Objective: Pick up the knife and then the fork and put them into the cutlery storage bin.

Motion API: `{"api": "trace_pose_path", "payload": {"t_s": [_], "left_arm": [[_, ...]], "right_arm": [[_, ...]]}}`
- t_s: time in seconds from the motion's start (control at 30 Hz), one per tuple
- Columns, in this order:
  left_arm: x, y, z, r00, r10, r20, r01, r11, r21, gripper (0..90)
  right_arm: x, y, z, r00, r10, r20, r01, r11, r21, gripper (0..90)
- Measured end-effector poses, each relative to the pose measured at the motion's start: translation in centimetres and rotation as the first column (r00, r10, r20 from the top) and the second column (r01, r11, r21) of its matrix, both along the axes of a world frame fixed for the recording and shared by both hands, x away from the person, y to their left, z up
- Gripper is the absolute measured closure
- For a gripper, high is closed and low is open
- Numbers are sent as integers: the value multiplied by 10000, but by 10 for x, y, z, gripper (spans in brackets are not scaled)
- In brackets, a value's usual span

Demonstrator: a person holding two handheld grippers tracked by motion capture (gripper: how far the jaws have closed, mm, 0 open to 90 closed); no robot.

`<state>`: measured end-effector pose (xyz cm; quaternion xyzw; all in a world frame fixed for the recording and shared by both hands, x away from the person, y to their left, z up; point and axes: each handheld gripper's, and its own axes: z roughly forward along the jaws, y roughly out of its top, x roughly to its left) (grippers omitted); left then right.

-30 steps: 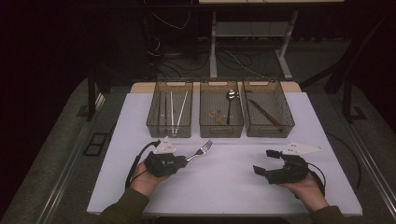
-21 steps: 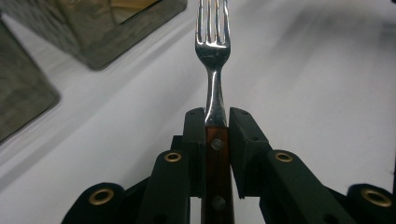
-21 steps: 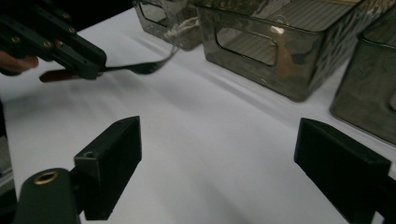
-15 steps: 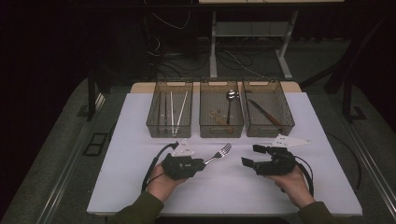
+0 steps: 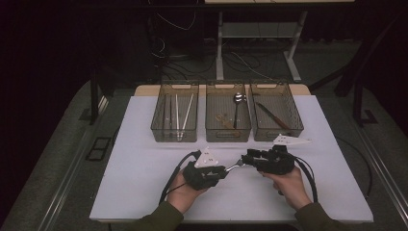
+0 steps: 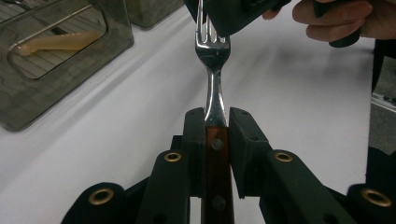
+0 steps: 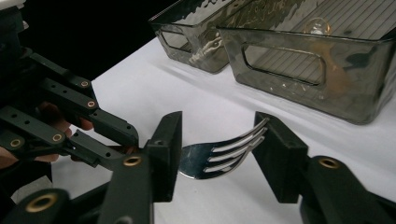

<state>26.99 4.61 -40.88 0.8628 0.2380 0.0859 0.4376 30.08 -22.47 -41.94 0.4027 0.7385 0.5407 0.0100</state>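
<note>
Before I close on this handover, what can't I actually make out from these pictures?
- Fork: tine tips hidden behind the right tool in the left tool view; wooden handle end cut off by the bottom edge.
- Right tool: whether its pads touch the tines is unclear in its own view.
- Three smoky plastic bins: contents too small and dark in the high view.
</note>
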Motion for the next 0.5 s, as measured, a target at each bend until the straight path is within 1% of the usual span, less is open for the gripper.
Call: {"api": "trace_pose_path", "payload": {"t_s": [0.1,0.2,0.37,0.5], "left_arm": [[1,2,0,10000,61,10,-61,10000,-7,765],[1,3,0,9999,92,44,-92,10000,-37,765],[2,3,-1,10000,49,3,-49,10000,-25,765],[2,3,-1,10000,14,10,-14,9999,-102,765]], "right_arm": [[1,1,-1,10000,-65,4,65,10000,49,611],[2,3,-2,10000,-66,-47,67,9999,125,645],[3,2,1,9996,-150,227,144,9996,235,775],[3,3,9,9994,9,358,-22,9994,357,806]]}}
